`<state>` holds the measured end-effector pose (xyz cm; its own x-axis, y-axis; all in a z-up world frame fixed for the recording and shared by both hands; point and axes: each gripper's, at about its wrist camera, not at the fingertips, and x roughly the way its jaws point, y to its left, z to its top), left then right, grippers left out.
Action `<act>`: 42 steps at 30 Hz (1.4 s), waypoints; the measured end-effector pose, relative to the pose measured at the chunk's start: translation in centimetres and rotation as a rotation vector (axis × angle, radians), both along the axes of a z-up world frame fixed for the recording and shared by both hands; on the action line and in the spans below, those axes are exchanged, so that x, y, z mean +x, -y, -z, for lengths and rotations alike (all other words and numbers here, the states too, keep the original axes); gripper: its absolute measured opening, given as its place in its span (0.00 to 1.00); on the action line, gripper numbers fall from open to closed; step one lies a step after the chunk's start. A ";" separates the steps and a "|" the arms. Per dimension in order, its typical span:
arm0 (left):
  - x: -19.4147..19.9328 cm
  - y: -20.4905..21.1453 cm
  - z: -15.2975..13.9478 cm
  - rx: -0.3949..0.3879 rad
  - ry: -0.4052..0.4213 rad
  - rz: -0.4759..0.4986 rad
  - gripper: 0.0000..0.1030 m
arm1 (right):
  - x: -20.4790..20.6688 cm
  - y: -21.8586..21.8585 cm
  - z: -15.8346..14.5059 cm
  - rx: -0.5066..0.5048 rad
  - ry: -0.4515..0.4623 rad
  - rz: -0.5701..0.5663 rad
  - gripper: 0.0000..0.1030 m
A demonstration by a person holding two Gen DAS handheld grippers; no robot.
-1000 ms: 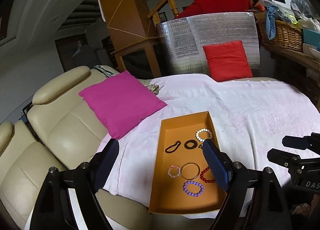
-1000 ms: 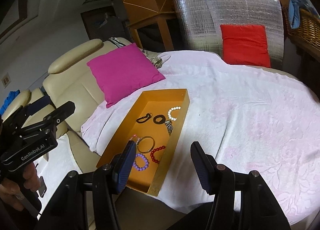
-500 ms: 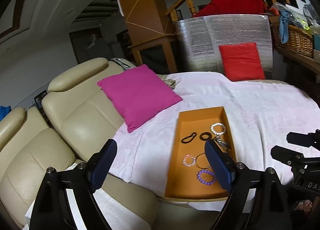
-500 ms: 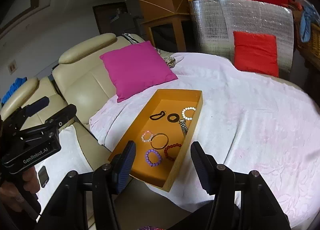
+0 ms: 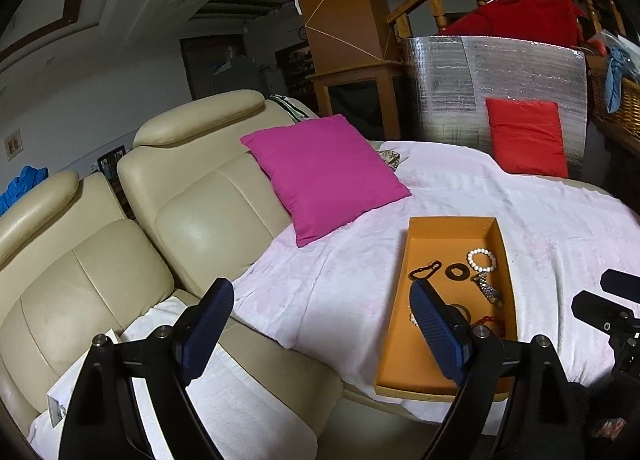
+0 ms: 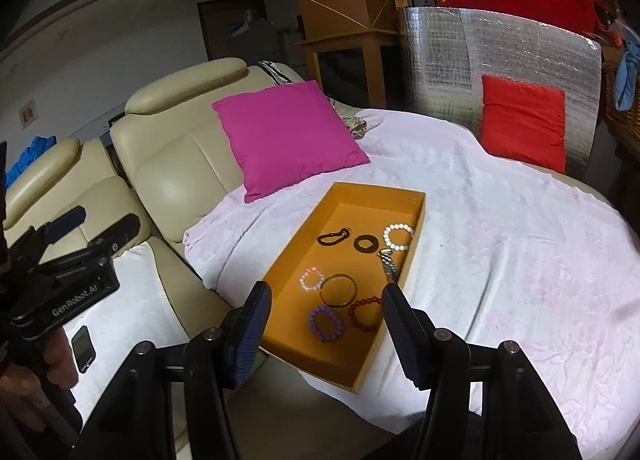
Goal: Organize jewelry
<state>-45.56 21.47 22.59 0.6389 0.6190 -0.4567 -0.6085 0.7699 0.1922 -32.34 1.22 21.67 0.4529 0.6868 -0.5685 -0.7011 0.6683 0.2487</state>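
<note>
We hold both tongs wide open and empty, well back from the work. Our left tongs [image 5: 320, 324] hang over the cream leather sofa [image 5: 120, 260], off to the side of the shallow orange rectangular tray [image 6: 304, 236]; our right tongs [image 6: 324, 324] frame the tray's near end.

The tray sits on the white cloth-covered table [image 6: 500, 260], its near end reaching the table's edge or a little past it. All the jewelry lies inside it: a white bead bracelet [image 6: 397, 237], a dark flat ring [image 6: 365, 244], a dark clasp-shaped loop [image 6: 334, 236], a silver metal link watch band [image 6: 389, 268] against the right wall, a pale pink bead bracelet [image 6: 311, 279], a thin gold bangle [image 6: 339, 290], a red bead bracelet [image 6: 363, 312] and a purple bead bracelet [image 6: 326, 323].

The risks we judge from here: the bangle touches or overlaps the red beads, so closing on one may drag the other. The pieces are thin and lie flat, so the tips may skate over them. The watch band hugs the wall, leaving little room for a fingertip. A hard push at the near end could tip the tray off the edge.

The only writing we can read is "GenRobot.AI" on the left handle [image 6: 60, 292], seen from the right wrist. A dark phone [image 6: 83, 348] lies on the sofa's white cover.
</note>
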 end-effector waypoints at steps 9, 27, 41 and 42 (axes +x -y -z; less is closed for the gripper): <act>-0.7 -0.5 0.0 0.006 0.011 -0.003 0.87 | -1.0 -1.4 -0.6 -0.011 0.023 -0.016 0.61; -0.9 0.2 0.0 0.014 0.013 0.020 0.87 | -1.2 -1.6 -0.7 -0.015 0.033 -0.011 0.61; -0.9 0.5 -0.1 0.015 0.010 0.030 0.87 | -1.2 -1.9 -0.6 -0.036 0.036 0.001 0.62; -0.9 0.5 -0.1 0.014 0.011 0.032 0.87 | -1.1 -1.9 -0.6 -0.036 0.036 0.003 0.62</act>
<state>-46.50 20.97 22.72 0.6633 0.6049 -0.4407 -0.5860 0.7860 0.1968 -33.45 3.12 22.26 0.4757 0.6643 -0.5765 -0.7069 0.6788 0.1989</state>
